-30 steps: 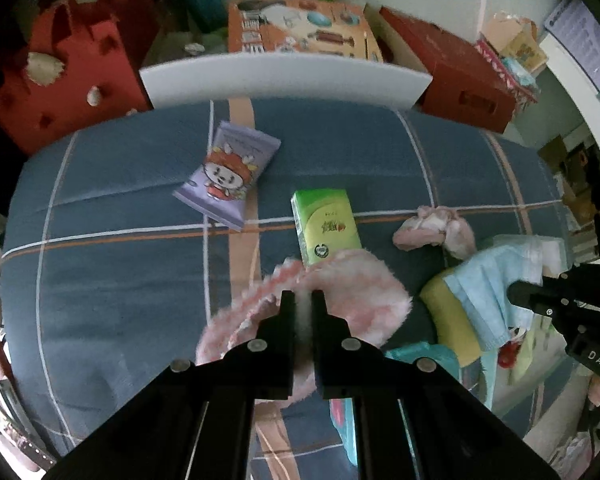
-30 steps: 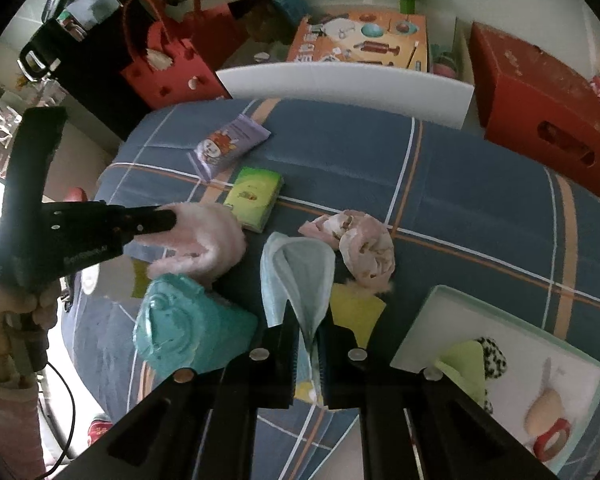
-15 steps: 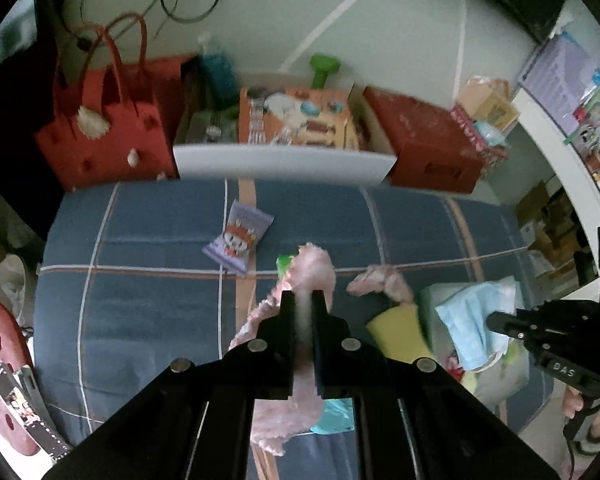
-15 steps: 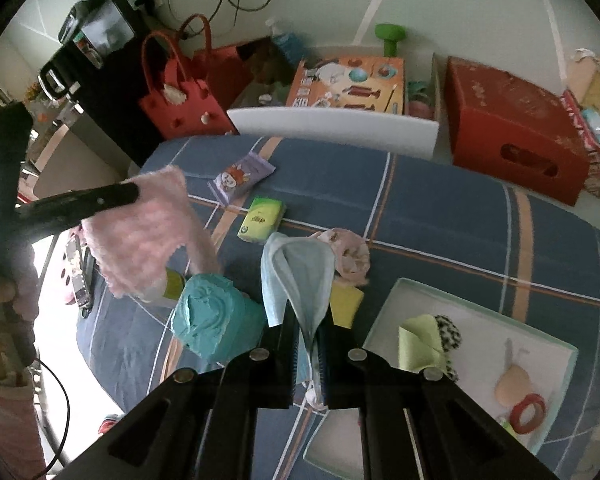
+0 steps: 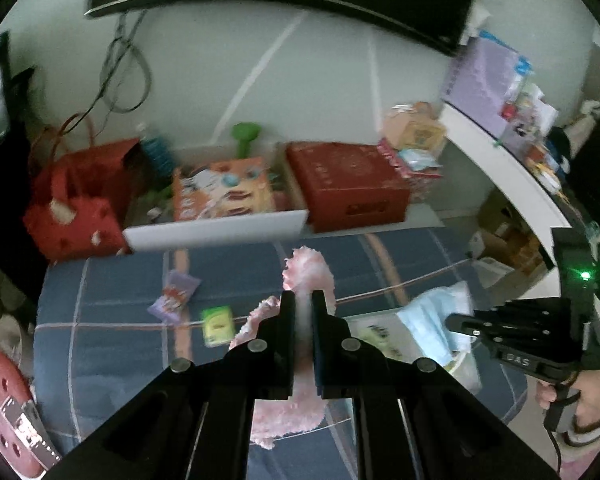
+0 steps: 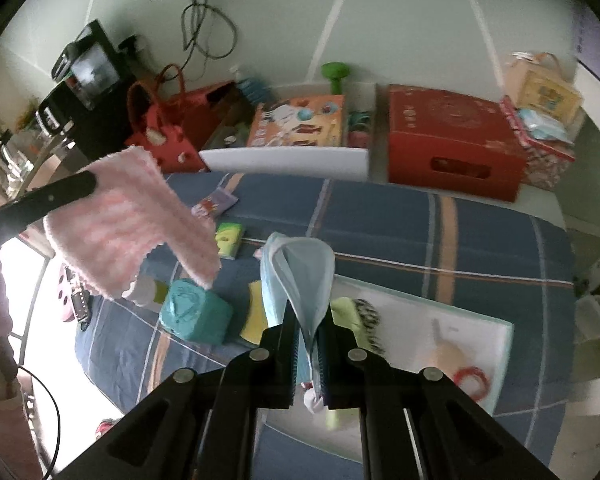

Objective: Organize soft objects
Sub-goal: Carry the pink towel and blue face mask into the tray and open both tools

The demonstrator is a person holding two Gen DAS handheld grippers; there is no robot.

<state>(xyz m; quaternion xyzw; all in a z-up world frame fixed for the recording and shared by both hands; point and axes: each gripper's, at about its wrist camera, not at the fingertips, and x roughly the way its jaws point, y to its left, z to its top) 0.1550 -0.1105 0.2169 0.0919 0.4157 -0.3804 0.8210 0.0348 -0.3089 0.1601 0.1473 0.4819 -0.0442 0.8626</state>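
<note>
Tray (image 6: 496,344) contents blurred, partly hidden

We see a fluffy, rough pink cloth (image 6: 128,220) clamped in the matt black plastic left gripper (image 5: 303,304). The right gripper (image 6: 309,320), same matt plastic, pinches a thin, smooth blue mask (image 6: 300,272). Below, the bed cover (image 6: 420,224) looks like matt woven fabric; the far red box (image 6: 452,140) seems cardboard.

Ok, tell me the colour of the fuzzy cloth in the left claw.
Pink with faint white stripes; the fuzzy cloth shows best in the right wrist view.
</note>
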